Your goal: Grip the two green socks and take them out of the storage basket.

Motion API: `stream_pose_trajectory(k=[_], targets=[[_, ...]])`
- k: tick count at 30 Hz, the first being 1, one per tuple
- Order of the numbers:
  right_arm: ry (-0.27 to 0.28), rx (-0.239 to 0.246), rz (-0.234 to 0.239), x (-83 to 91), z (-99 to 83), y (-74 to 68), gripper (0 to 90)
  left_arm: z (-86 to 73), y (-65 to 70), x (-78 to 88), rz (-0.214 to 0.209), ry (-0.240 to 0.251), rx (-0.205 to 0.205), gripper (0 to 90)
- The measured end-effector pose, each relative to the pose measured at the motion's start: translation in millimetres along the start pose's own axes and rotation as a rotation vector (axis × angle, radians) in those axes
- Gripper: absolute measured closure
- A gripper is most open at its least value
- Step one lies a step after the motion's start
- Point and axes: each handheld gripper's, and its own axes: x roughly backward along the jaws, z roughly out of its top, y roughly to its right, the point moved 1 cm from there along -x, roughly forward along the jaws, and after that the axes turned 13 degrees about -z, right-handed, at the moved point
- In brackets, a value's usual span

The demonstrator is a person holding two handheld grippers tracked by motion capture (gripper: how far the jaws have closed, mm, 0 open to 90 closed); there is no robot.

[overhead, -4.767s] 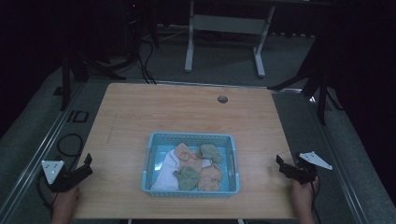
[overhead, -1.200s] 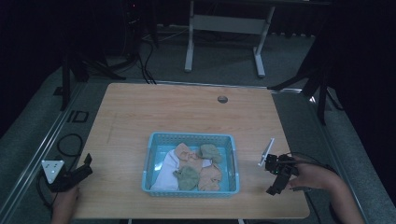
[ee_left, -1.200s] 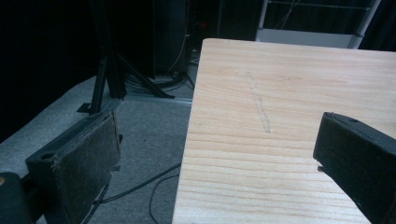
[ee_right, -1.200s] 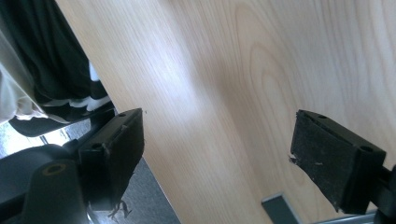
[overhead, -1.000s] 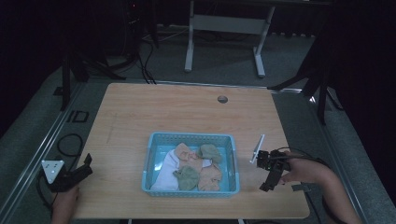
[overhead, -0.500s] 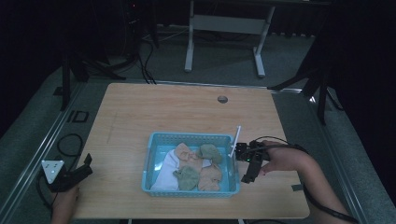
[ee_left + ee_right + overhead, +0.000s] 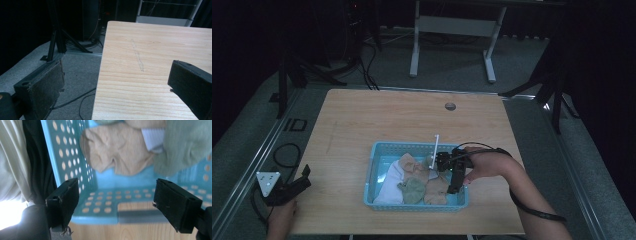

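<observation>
Your right gripper (image 7: 453,186) jaws wide, empty, over basket (image 7: 377,150) near corner; tan sock (image 7: 117,152) ahead, untouched. Left gripper (image 7: 294,185) wide, empty, at table edge.

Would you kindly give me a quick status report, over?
Right hand-held gripper open over blue perforated plastic basket. Left hand-held gripper open, parked. Tan sock unobstructed.

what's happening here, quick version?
A person holds a gripper in each hand at a wooden table. The right gripper is over the right end of a blue basket of socks, jaws open with nothing between them, aimed at a tan sock. The left gripper rests at the table's near left corner, open and empty.
</observation>
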Motion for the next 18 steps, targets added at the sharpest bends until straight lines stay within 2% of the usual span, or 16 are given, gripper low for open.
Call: stream_pose_trajectory(k=[13,18], targets=[[0.040,0.099,0.010,-11.3,56.4,-8.3,21.0,0.0,-0.2,0.3,-0.004,0.001,-0.002,0.7],[0.041,0.130,0.016,-13.9,72.3,-11.3,21.5,0.0,-0.3,0.2,-0.006,0.001,-0.001,0.7]])
